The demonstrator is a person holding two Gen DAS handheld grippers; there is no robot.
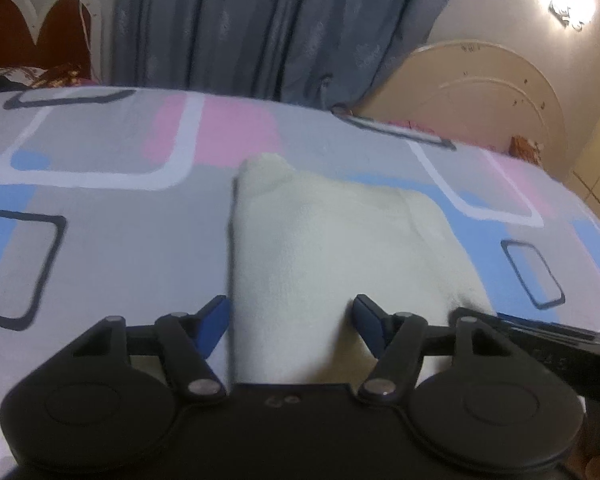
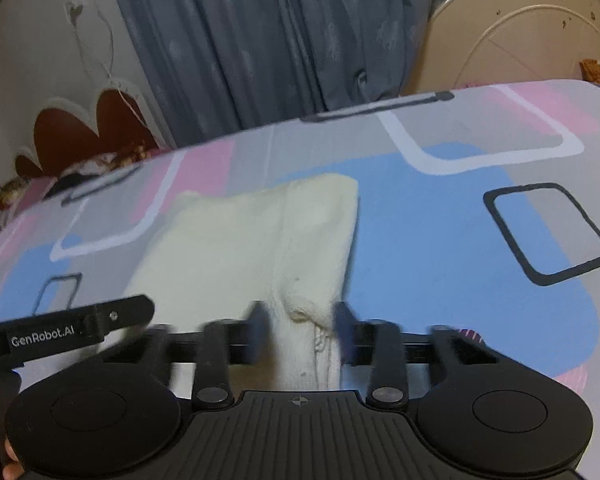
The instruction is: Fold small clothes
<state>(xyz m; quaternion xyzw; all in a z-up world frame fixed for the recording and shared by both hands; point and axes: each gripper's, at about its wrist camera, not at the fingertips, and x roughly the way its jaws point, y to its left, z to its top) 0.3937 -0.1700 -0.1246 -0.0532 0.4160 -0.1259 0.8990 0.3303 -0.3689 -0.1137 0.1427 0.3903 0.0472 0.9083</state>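
Over the patterned bedsheet [image 1: 100, 248], both my left tongs [image 1: 290, 312] and right tongs [image 2: 302, 320] gape wide astride the cream knitted garment [image 1: 320, 248]; I should pinch both near corners evenly.

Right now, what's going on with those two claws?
Left gripper and right gripper: jaws open, straddling cream garment's near edge. Garment flat on patterned bedsheet. Nothing blocking.

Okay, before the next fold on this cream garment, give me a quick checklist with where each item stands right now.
1. Cream garment lies flat on the bedsheet: ok.
2. Left hand-held gripper open, straddling the near edge: ok.
3. Right hand-held gripper open around the near edge: ok, though blurred.
4. Cloth actually pinched by either: not ok, both open.
5. Grippers clear of each other: cannot tell, they sit close.
6. Far edge tidy: ok.
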